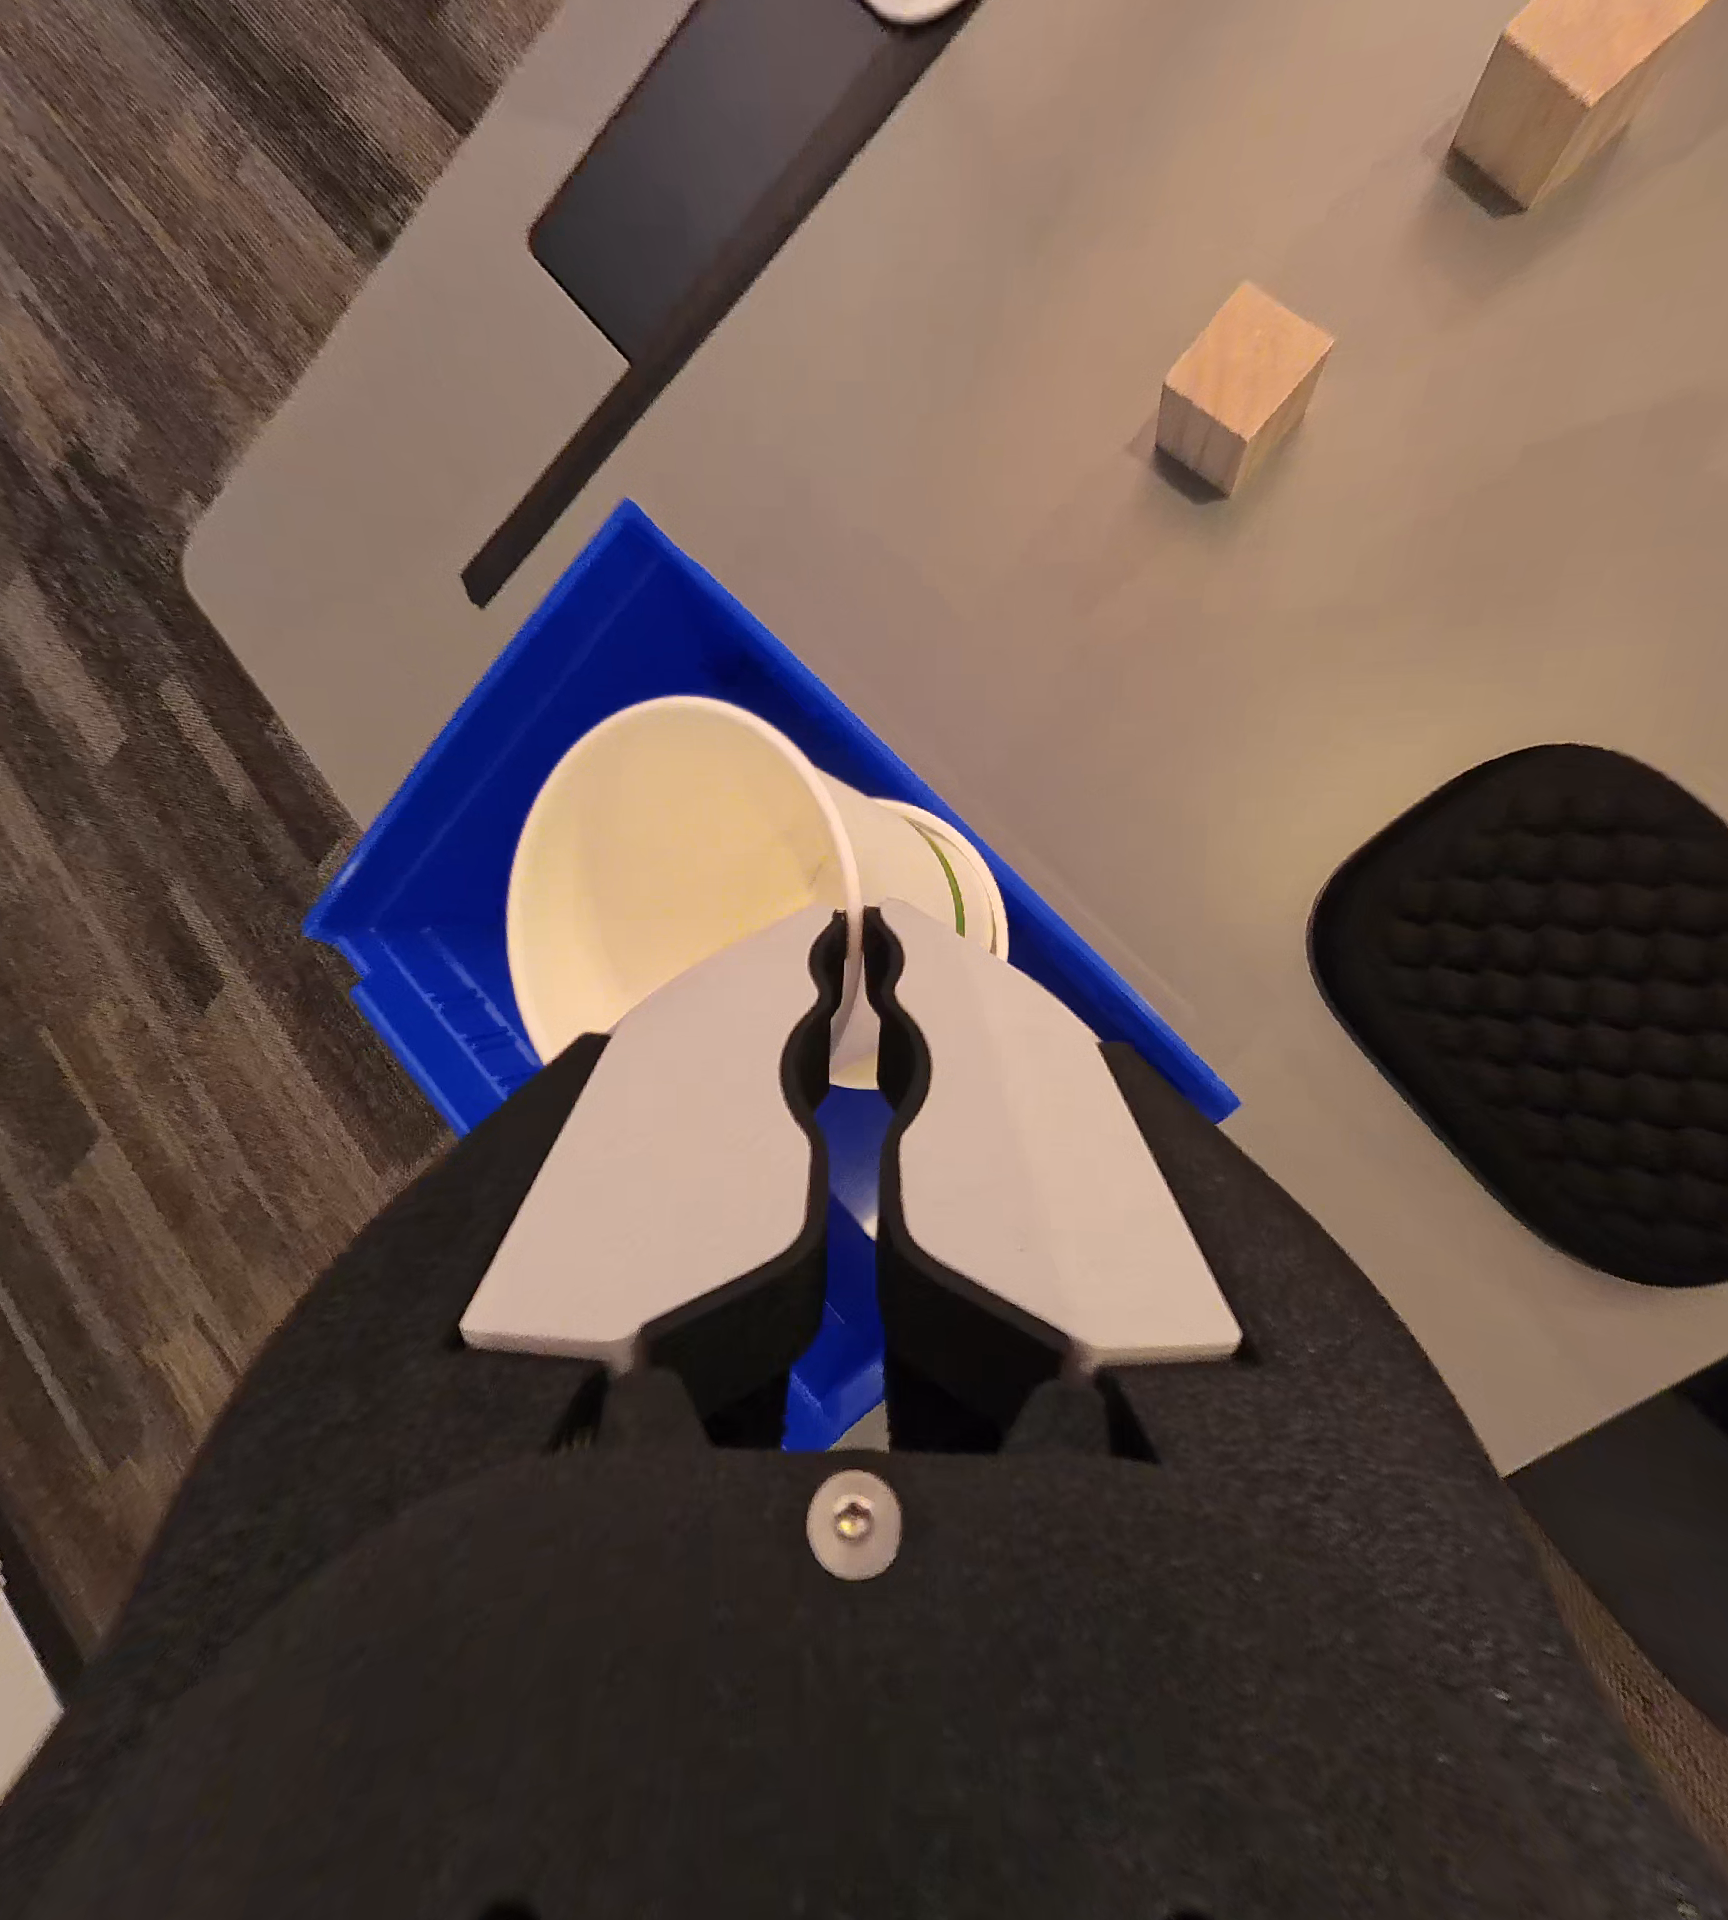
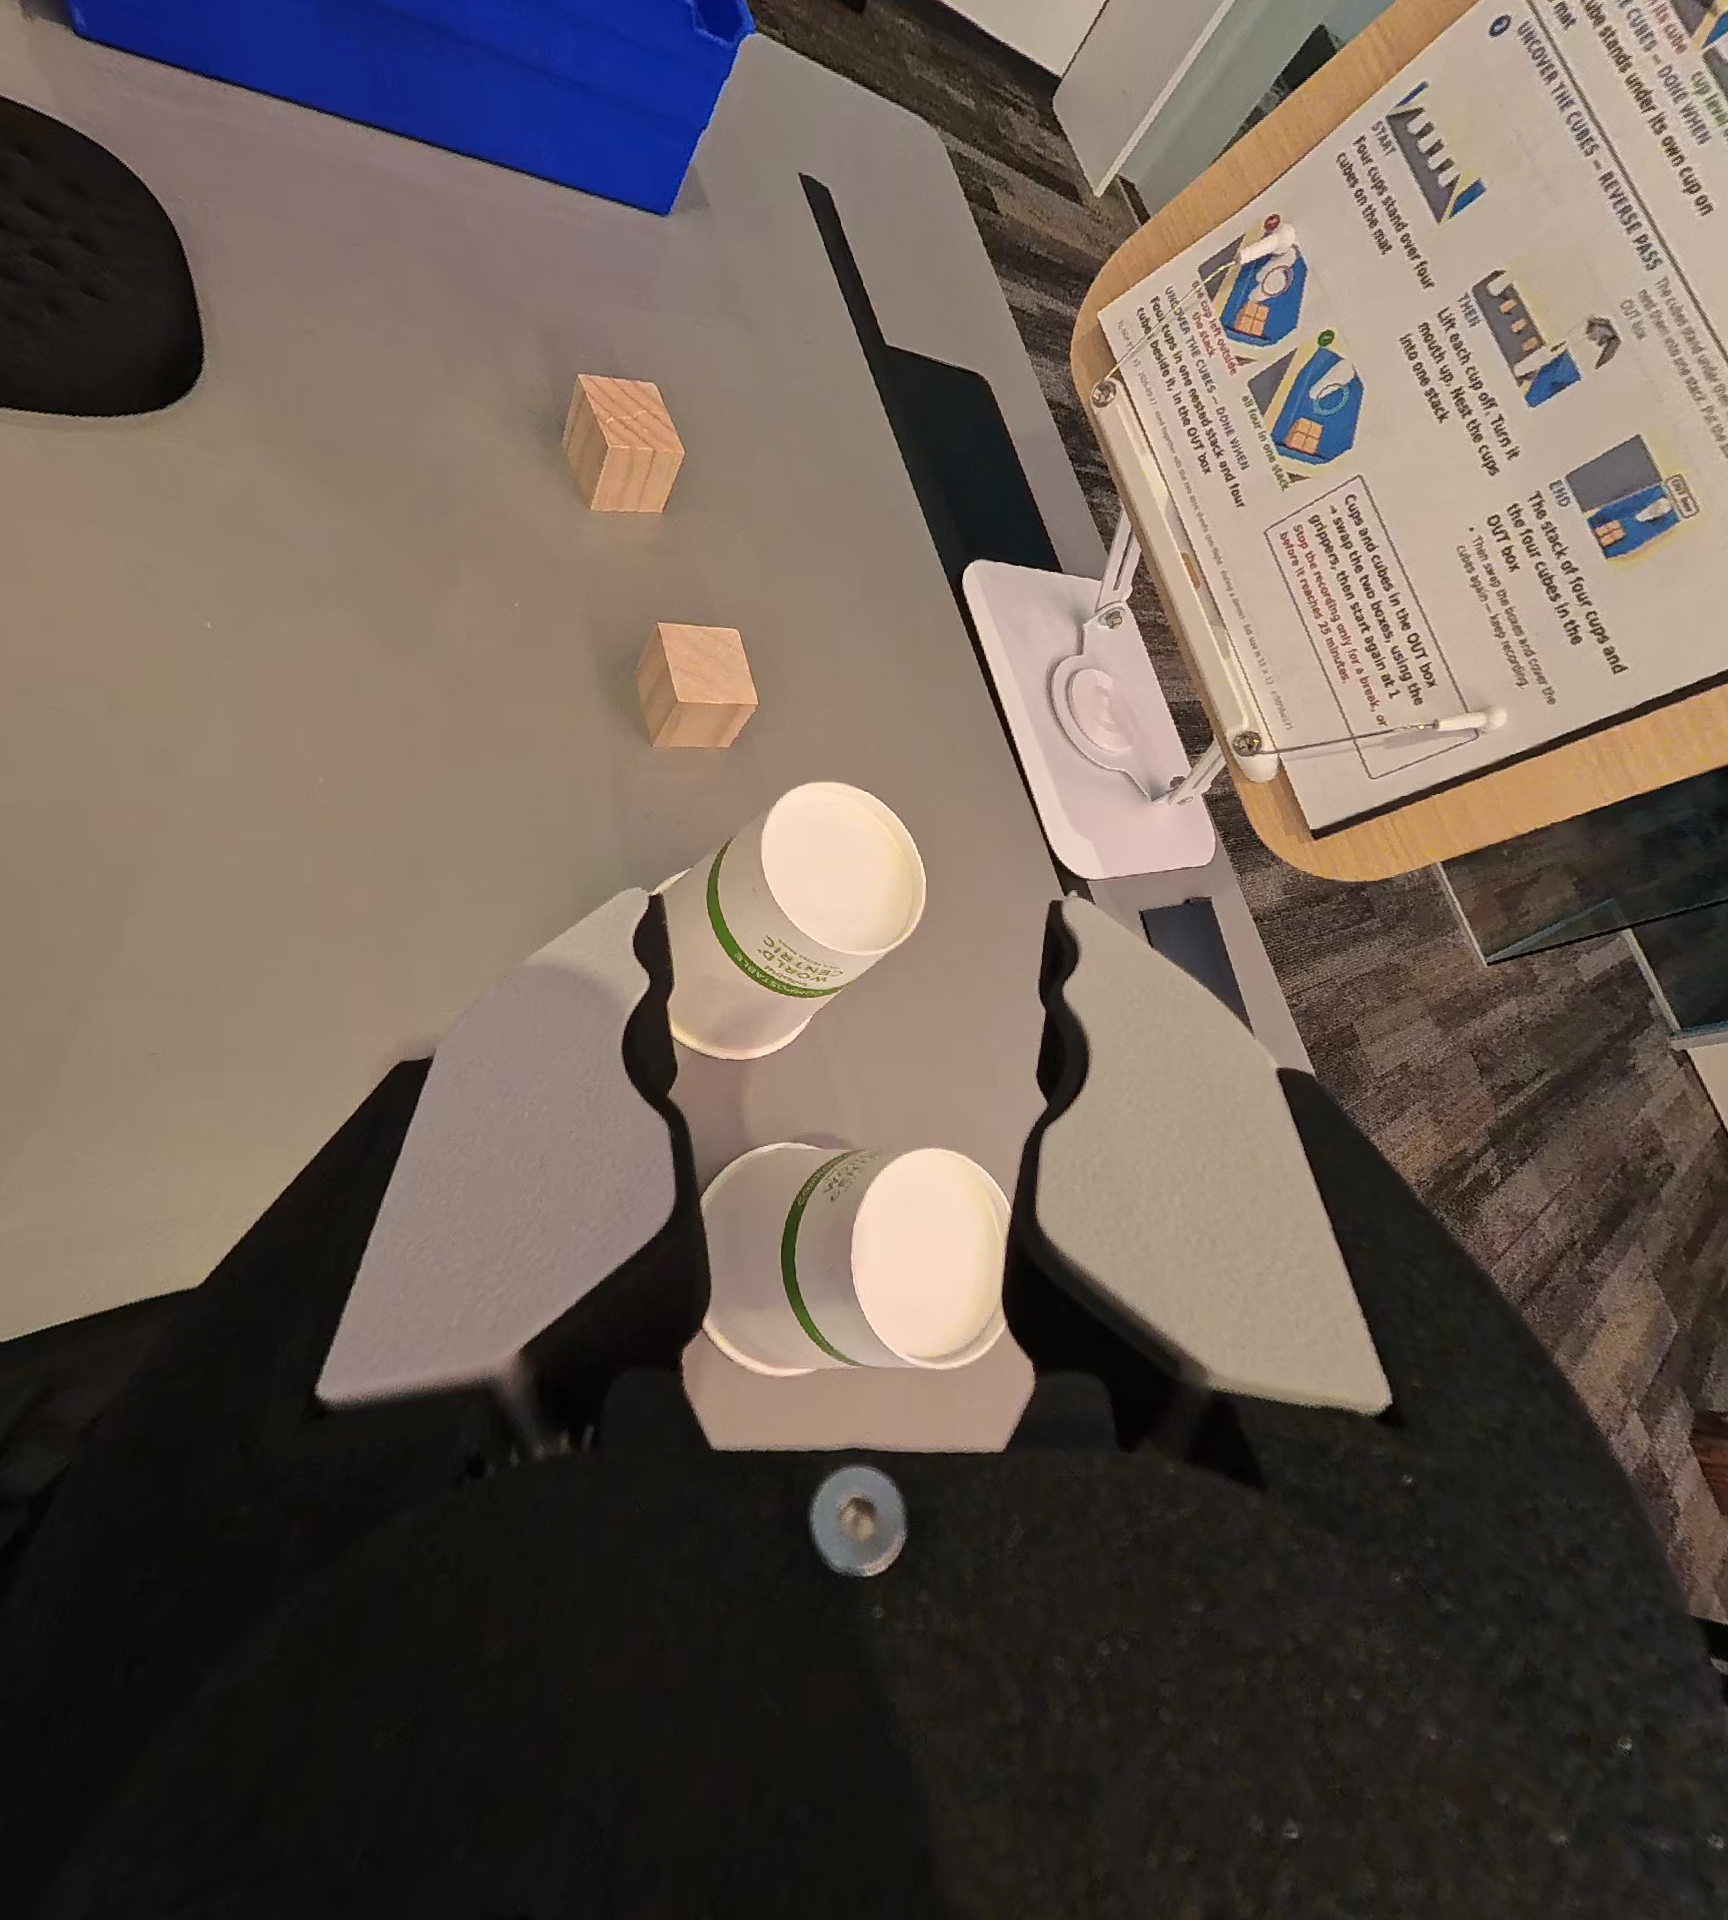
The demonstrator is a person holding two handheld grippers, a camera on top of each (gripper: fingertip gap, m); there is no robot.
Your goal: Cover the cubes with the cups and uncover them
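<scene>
My smooth grey table [image 2: 268, 727] stands on striped grey-brown carpet [image 1: 60, 727]; a black mesh chair seat [image 1: 1587, 1018] sits alongside.

Left gripper [image 1: 857, 916] pinched nearly closed with something thin between its tips, right gripper [image 2: 849, 914] spread wide, pointing downward

Print on a sheet and two cups

A printed instruction sheet [image 2: 1525, 416] with small diagrams, headings and boxed notes stands on a wooden board [image 2: 1286, 831], ahead and right of the right gripper [image 2: 852, 906]. The far cup [image 2: 798, 925], by its left fingertip, and the near cup [image 2: 839, 1268], between its spread fingers, carry green lettering beside a green band. The held cup [image 1: 673, 873], pinched in the left gripper [image 1: 857, 920], shows no legible letters.
</scene>
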